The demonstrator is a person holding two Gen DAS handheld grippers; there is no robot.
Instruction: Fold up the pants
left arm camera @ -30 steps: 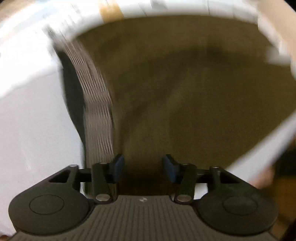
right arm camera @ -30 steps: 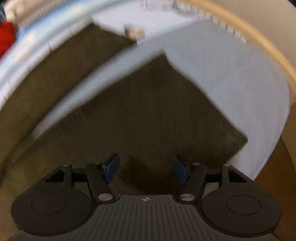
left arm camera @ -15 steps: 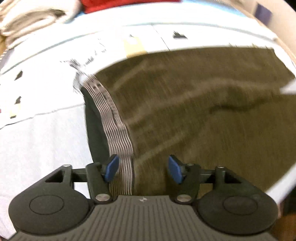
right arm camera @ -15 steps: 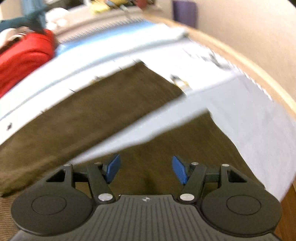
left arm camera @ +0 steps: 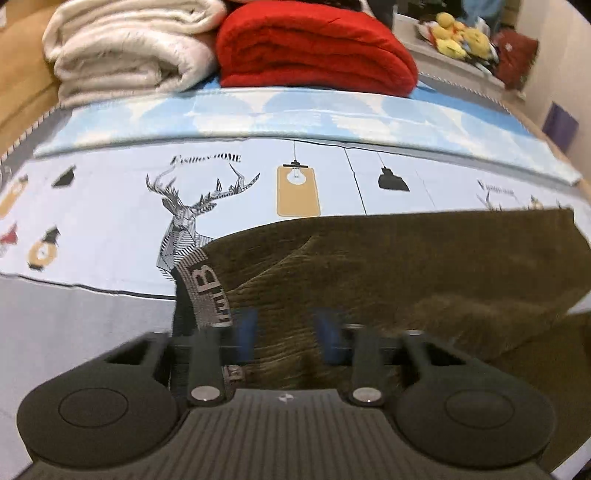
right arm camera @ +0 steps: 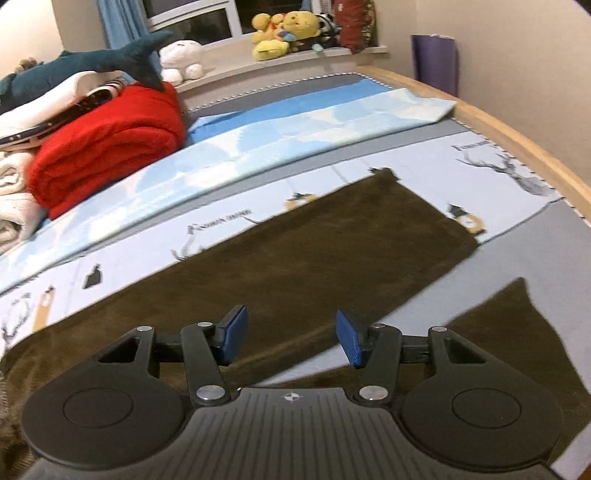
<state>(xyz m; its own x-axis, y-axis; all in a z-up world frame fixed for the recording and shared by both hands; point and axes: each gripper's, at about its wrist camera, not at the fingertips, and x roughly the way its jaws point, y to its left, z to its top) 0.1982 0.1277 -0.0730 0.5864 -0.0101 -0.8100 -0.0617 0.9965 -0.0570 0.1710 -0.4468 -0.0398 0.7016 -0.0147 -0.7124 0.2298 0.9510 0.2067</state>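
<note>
Pants (left arm camera: 388,266) lie flat on the bed (left arm camera: 110,229), legs apart. Left tongs (left arm camera: 286,334) are closing over the waistband (left arm camera: 207,288) corduroy, grip unclear; right tongs (right arm camera: 288,338) are closing, still released above a leg. Step: pre-fold grab; next needs both pinching fabric.

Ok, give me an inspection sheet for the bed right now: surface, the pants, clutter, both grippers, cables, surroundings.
Surface: bed with a pale printed sheet showing a deer and lamps, and a light blue folded cover across it.
Job's things: dark olive-brown corduroy pants spread flat, legs apart, patterned waistband at the left.
Clutter: folded red blanket, cream blanket, blue plush shark.
Grippers: left gripper closing just above the cloth near the waistband, blurred; right gripper closing, nothing between its pads.
Cables: nothing seen.
Surroundings: windowsill with yellow plush toys, purple rolled mat, wooden bed frame.
</note>
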